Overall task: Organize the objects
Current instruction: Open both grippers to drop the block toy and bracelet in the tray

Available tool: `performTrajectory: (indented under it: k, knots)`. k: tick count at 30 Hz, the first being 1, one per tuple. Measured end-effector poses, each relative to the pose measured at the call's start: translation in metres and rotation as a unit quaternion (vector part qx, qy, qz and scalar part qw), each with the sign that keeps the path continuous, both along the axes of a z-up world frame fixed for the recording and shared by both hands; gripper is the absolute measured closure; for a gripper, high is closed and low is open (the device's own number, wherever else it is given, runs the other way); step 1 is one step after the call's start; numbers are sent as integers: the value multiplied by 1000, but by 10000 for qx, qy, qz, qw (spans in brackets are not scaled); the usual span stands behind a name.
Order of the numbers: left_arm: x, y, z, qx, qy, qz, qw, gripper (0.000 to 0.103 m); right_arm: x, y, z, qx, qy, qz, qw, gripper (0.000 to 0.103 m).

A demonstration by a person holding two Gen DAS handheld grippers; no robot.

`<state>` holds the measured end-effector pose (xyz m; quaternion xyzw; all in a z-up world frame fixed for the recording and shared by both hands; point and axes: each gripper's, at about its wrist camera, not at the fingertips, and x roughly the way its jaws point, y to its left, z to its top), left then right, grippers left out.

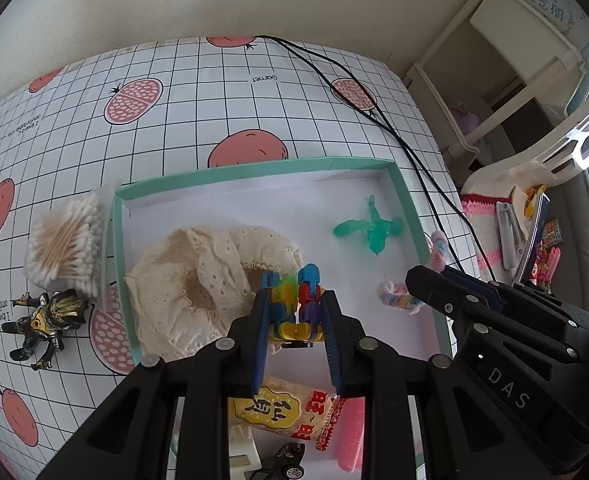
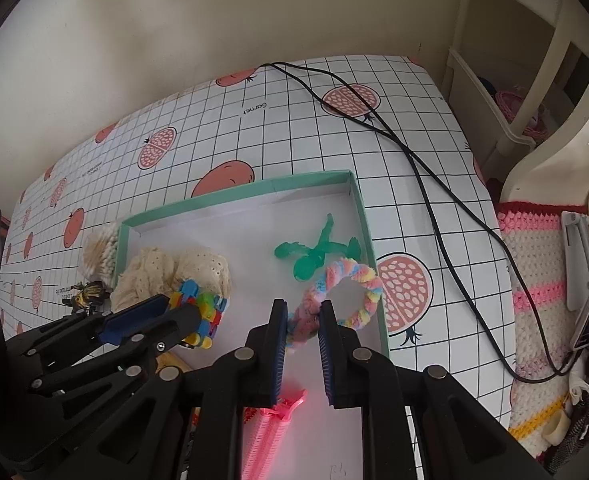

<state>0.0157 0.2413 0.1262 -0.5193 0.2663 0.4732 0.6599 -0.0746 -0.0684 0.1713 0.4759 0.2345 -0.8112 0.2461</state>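
Both loads hang over the white floor of the teal-rimmed box (image 2: 368, 240) — the left gripper (image 1: 294, 320) is clamped on a block toy (image 1: 294, 304) beside the cream lace cloth (image 1: 198, 272), and the right gripper (image 2: 302, 320) pinches a fuzzy pastel ring (image 2: 346, 292). The ring sits just beside the right wall (its loop reaching forward toward the green plastic figure (image 2: 314, 252)). The toy is a knobbly cluster of blue, red, yellow and green bricks; the ring looks soft and twisted — likely to flop once let go.

A desk (image 1: 254, 92) is covered by a gridded cloth printed with pomegranates. Two black cables (image 2: 426, 184) are laid across it toward a crocheted pink-and-white cover (image 2: 534, 280). Cream shelving (image 1: 494, 60) is seen behind.
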Motion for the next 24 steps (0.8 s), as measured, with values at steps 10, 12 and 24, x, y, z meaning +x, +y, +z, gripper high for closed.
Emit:
performTrajectory:
  k: [10, 12, 24]
  knots:
    - [-12, -2, 14, 132, -121, 31, 9998, 70, 6, -4, 6, -41, 70, 106, 9999, 70]
    - [-14, -2, 18, 189, -124, 47, 9997, 70, 8, -4, 11, -89, 112, 138, 9998, 70]
    - [-48, -10, 55, 712, 66, 336, 9969, 57, 28, -9, 51, -400, 568, 395, 9968, 65]
